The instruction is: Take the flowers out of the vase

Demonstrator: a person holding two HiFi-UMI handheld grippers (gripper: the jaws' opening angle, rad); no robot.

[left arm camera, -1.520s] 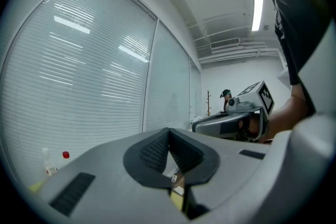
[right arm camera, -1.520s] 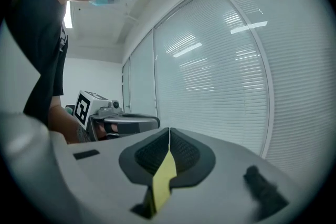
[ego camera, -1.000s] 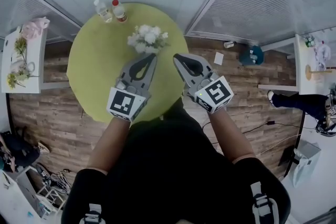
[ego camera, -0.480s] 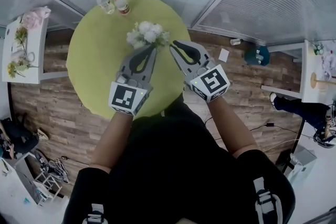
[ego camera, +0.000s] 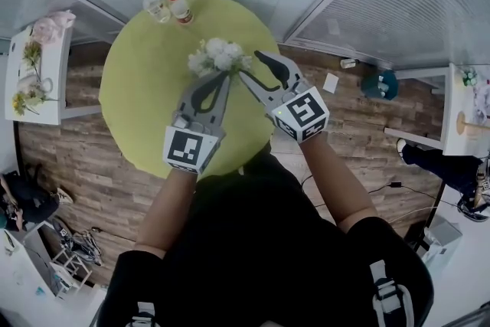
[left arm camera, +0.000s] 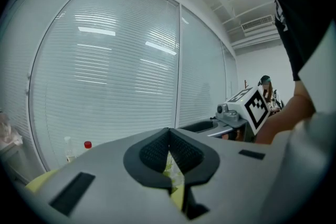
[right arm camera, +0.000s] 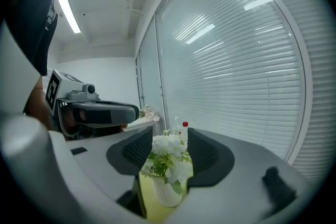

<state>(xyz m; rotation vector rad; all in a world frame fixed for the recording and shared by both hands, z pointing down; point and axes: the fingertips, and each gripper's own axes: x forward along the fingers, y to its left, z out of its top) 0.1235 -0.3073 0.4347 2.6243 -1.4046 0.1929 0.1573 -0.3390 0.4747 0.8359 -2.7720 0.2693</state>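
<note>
The flowers [right arm camera: 168,147], a small white bunch with green leaves, stand in a white vase [right arm camera: 167,194] on the round yellow-green table [ego camera: 142,96]. They are a little beyond the middle of the tabletop, toward its far right edge, and no stem is taken out yet. The right gripper [ego camera: 251,67] points at them from the near right side, and its jaws are opening. In the right gripper view the two dark pads stand wide apart, with the bunch and the vase framed in the gap but ahead of the pads and not touched by them. I judge that it opens like this so that the pads can go around the stems or the heads and then close. The left gripper [ego camera: 224,76] lies just beside the bunch on the near side, with its tips together and nothing held. Through the small gap behind the tips only a strip of the tabletop shows and something pale green, maybe a leaf; the view is too narrow to say. Probably this gripper is closed and low near the vase in order to steady it, because a light vase can tip or rise together with the stems when these are pulled. Two small bottles [ego camera: 181,9] stand at the far edge of the tabletop, well apart from the vase, so they are not in the way.
</note>
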